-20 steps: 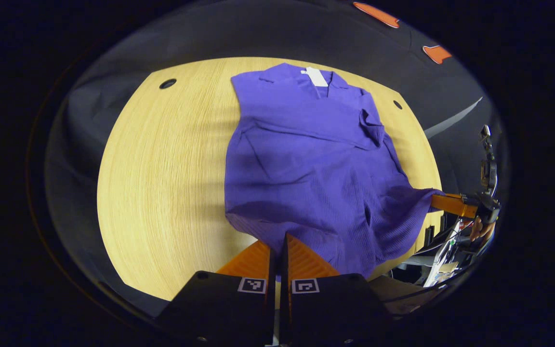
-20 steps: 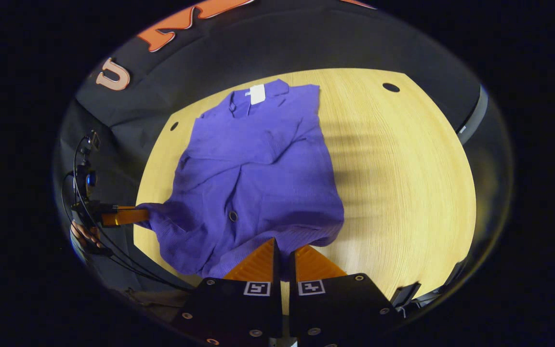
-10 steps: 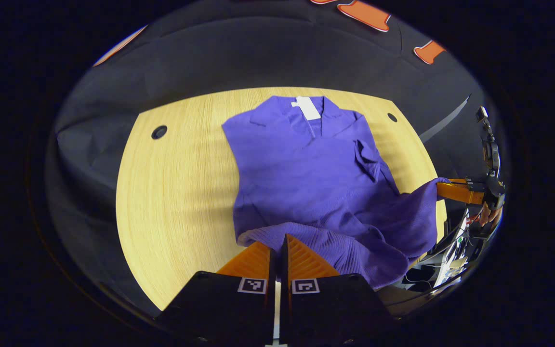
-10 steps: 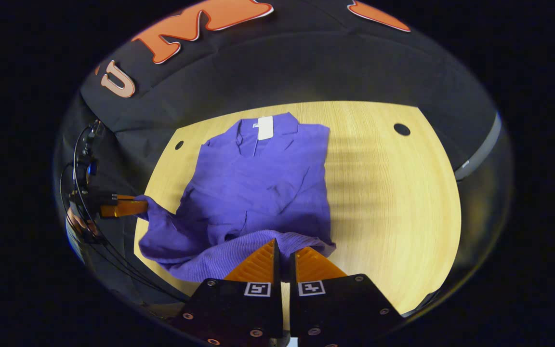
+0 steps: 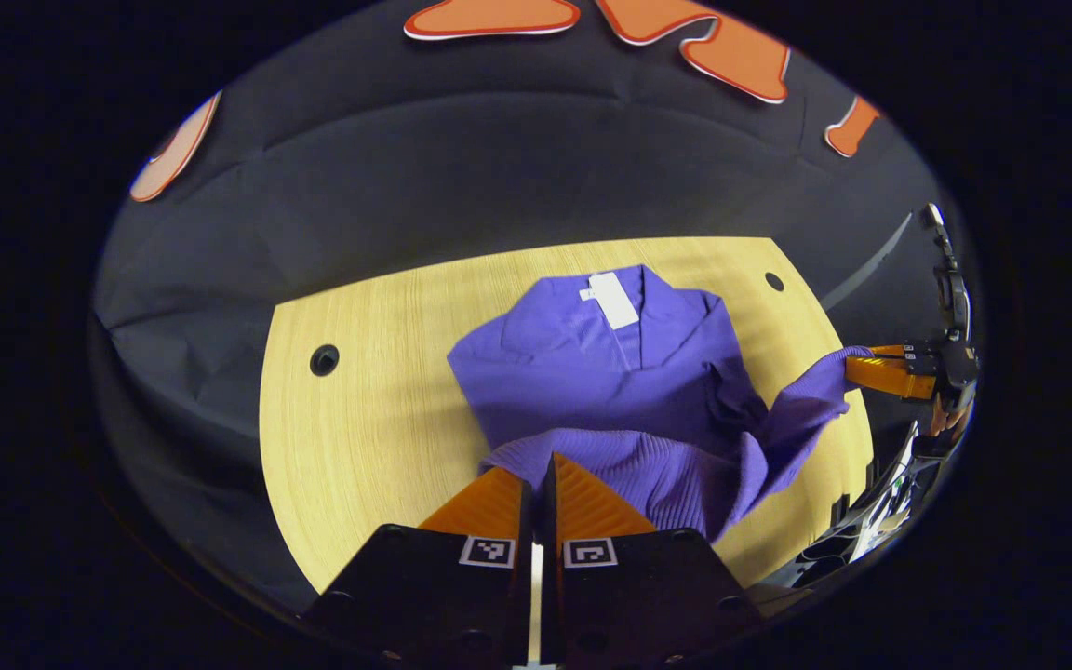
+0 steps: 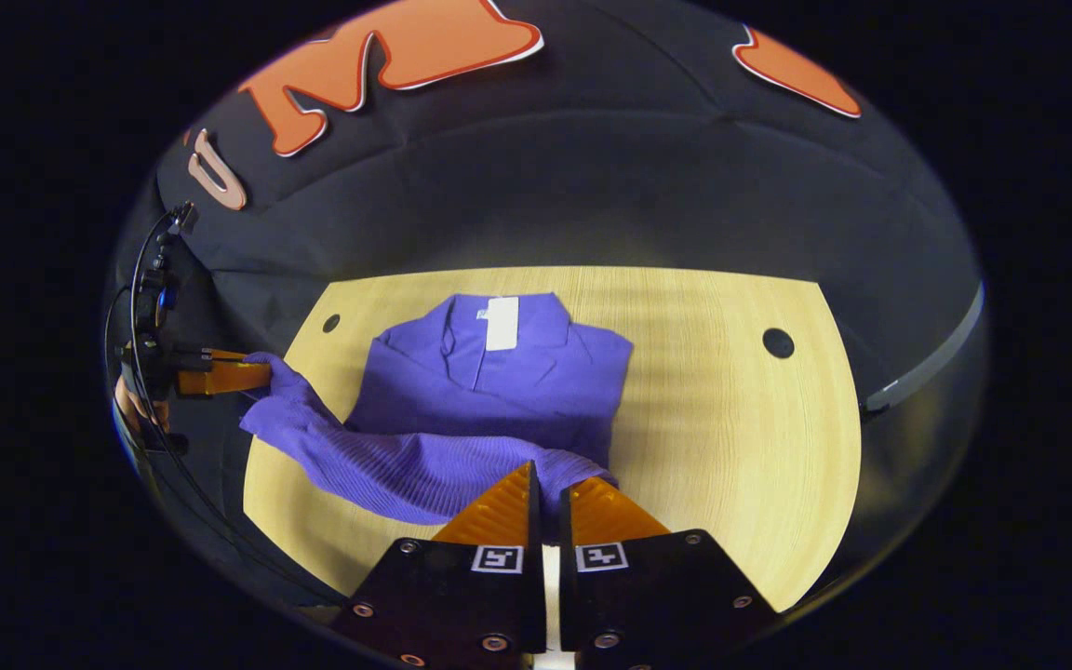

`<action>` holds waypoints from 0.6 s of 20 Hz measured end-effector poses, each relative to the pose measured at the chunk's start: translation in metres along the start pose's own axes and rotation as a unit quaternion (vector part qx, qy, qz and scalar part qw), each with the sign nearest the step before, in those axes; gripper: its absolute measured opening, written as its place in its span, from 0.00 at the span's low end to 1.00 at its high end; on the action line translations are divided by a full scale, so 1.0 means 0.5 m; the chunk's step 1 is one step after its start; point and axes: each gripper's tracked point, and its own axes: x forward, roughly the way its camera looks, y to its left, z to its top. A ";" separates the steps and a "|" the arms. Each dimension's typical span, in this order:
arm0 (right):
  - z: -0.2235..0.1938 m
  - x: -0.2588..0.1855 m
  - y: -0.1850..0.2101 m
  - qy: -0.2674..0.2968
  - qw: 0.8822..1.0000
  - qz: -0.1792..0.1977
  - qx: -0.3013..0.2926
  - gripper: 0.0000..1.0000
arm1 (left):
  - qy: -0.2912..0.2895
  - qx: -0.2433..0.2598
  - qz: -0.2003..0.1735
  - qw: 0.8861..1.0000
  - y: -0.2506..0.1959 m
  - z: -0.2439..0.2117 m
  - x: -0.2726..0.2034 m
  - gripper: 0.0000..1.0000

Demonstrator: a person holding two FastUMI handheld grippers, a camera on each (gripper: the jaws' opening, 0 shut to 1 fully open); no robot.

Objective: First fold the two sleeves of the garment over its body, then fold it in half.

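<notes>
Garment: purple ribbed shirt (image 5: 610, 372), collar up, white tag (image 5: 612, 300) at the neck.
Place: lying on the pale wooden table (image 5: 359, 428).
Sleeves: folded in over the body.
Hem: lifted off the table, stretched in a band (image 6: 406, 470) between my two grips, hanging over the lower body.
</notes>
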 end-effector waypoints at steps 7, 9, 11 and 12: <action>0.145 0.079 -0.023 -0.032 0.999 -0.014 0.005 0.06 | -0.038 0.024 0.036 0.998 0.041 0.127 0.054 0.05; 0.176 0.103 -0.035 -0.041 0.999 -0.021 0.018 0.06 | -0.048 0.028 0.049 0.997 0.053 0.143 0.064 0.05; 0.191 0.137 -0.044 -0.048 0.998 -0.021 0.031 0.06 | -0.066 0.027 0.069 0.995 0.065 0.157 0.076 0.05; 0.203 0.146 -0.046 -0.057 0.997 -0.019 0.039 0.09 | -0.081 0.024 0.078 0.993 0.069 0.164 0.079 0.05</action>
